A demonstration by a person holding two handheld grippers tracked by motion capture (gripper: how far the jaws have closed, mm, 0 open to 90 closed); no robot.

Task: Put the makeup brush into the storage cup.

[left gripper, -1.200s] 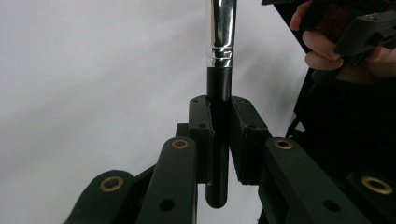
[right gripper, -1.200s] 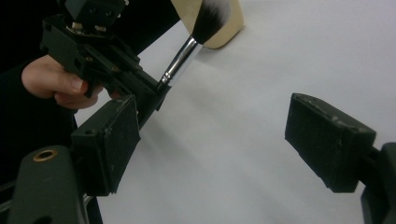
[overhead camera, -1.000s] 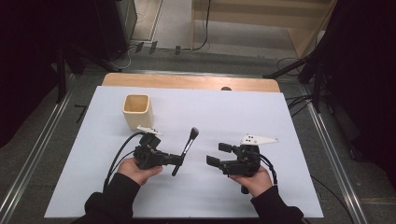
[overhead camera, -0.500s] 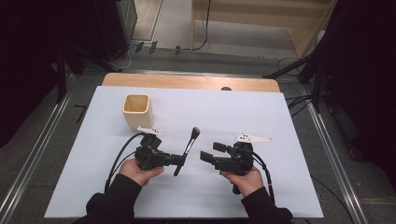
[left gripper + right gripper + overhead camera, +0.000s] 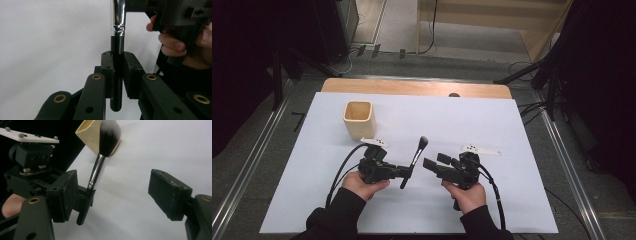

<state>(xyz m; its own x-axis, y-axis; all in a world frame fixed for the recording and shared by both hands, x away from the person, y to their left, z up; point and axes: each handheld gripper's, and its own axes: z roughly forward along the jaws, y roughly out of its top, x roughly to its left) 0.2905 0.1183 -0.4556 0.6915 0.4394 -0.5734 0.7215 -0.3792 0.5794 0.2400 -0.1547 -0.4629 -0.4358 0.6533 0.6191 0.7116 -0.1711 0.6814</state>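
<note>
The right gripper [image 5: 430, 165] has slid closer to the makeup brush [image 5: 414, 159], jaws apart; the left gripper [image 5: 408, 172] clamps the brush's handle.

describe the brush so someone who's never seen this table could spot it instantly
On the white table, look at the near middle, between the person's two hands. The makeup brush stands tilted there, its black handle clamped in the left tongs, bristles pointing away toward the wooden cup. Its shiny silver ferrule and dark, white-tipped bristle head set it apart.
</note>
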